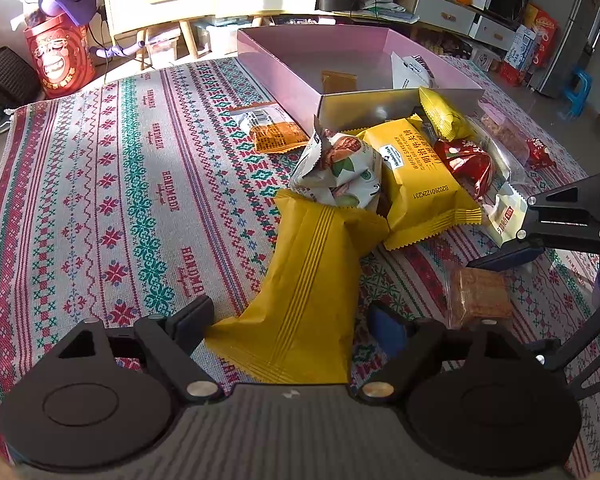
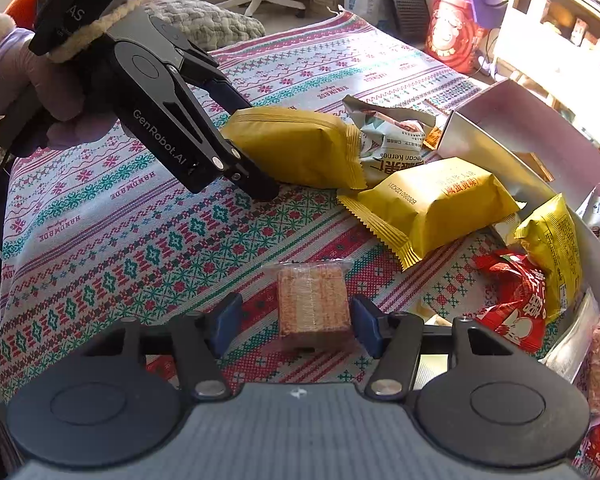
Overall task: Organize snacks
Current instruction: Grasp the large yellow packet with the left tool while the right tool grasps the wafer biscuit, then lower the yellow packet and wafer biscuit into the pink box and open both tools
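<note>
My left gripper [image 1: 288, 320] stood wide, its fingers [image 1: 192, 320] set on either side of the near end of a plain yellow packet [image 1: 312, 276] that lay in the lower middle of my left wrist view; whether the pads actually pressed it I could not tell, though in the right wrist view one tip seemed to meet the packet's end. My right gripper [image 2: 298, 322] stood narrower, its blue pads [image 2: 366, 324] flanking a clear-wrapped brown wafer block [image 2: 314, 304] on the patterned cloth [image 2: 100, 216], with a sliver of gap on both sides, so nothing was clamped. The pink box [image 1: 260, 64] sat in the upper middle of the left view, and inside it lay only a small amber packet [image 1: 339, 80] on the floor and a white pouch [image 1: 412, 70] leaning toward the right wall (the rest of the floor was bare pink). Outside its near corner the snacks were heaped: a white pecan bag [image 1: 336, 168], a yellow wafer pack [image 1: 420, 184], a smaller yellow bag [image 1: 444, 114] and a red packet [image 1: 468, 160]. An orange-and-white packet [image 1: 268, 128] lay alone, left of the box's front wall.
</note>
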{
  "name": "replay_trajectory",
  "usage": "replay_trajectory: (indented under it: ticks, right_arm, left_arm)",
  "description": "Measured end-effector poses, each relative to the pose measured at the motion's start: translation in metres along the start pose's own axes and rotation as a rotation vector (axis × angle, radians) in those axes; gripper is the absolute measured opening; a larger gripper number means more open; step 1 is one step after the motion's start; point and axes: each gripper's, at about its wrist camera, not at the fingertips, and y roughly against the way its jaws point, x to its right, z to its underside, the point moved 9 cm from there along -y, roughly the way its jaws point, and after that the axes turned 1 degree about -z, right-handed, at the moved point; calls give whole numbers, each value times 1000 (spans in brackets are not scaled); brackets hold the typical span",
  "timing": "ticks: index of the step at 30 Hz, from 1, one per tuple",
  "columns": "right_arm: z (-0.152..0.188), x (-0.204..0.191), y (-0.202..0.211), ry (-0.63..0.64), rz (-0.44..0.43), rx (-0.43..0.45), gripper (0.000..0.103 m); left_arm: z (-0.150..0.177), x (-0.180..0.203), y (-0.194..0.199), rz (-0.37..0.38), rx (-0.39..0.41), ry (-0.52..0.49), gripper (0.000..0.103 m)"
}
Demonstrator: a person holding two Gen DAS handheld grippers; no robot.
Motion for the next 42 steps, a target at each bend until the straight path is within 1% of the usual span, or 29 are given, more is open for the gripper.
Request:
replay_trajectory:
  ticks: [4,6,7,9,12,22,26,31,36,42]
  right_arm:
    - [-3,3,-3,-6,18,-8,50]
    - [-4,3,-3,-14,29,-14,40]
    - [-4,3,-3,-15,33,-15,39]
    - [-4,5,-3,-21,40,-14,33]
    - [-4,6,-2,-30,45,-15,32]
    - [-1,11,5,-41,73,-6,32]
    - [-2,15,10,-68,71,5,32]
    - [-3,15,21,-93,49,30,32]
    - [-8,15,30,-87,60,57,32]
    - [-17,25,41,-122,71,100,32]
  left_arm:
    - [-4,0,-1,-23,8,35,82]
    - [-5,-1,0,-32,11,51,79]
    - [-5,-1,1,-31,12,60,78]
    - [-5,0,2,-29,9,68,73]
    - [-5,1,3,-32,-1,80,69]
    - [3,7,12,-37,-28,139,65]
    - [5,6,17,-35,-34,181,64]
    - [5,5,26,-35,-44,220,64]
    - [2,2,37,-35,-32,269,64]
    - [-8,-3,48,-38,4,304,64]
